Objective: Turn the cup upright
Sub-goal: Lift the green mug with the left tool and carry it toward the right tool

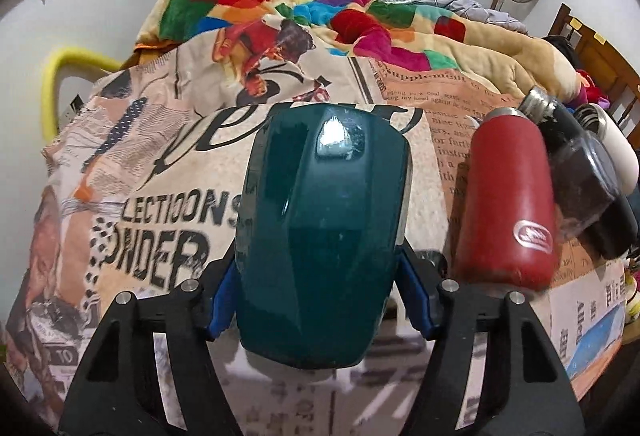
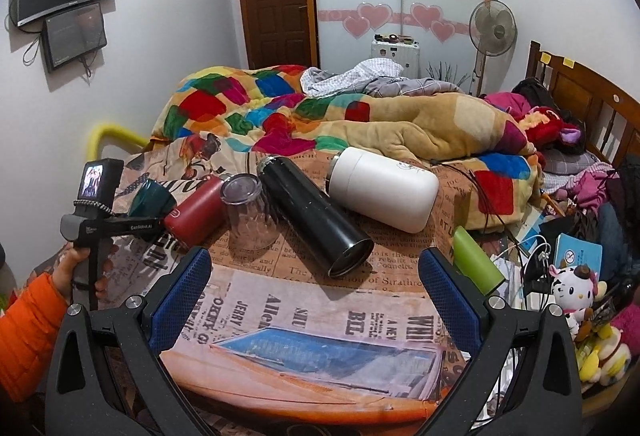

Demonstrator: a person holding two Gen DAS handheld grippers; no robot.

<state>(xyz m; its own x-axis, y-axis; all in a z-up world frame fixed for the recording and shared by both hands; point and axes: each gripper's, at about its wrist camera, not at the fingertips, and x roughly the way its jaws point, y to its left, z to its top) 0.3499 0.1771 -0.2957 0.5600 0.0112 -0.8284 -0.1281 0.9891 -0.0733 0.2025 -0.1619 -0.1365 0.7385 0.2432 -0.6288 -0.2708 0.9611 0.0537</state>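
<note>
Left claw (image 1: 320, 300) grips green cup (image 1: 320, 236); right claw (image 2: 316, 300) gapes.

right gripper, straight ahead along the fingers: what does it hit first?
Likely the black flask, lying on its side with its open end toward the right gripper. Only bare newspaper-print cloth lies between them. Depth is hard to judge through the fisheye.

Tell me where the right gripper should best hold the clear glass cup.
Probably across the side wall of the clear glass cup, near its middle, coming level from the front. It stands upside down, base up, with the red bottle and black flask close on both sides.
</note>
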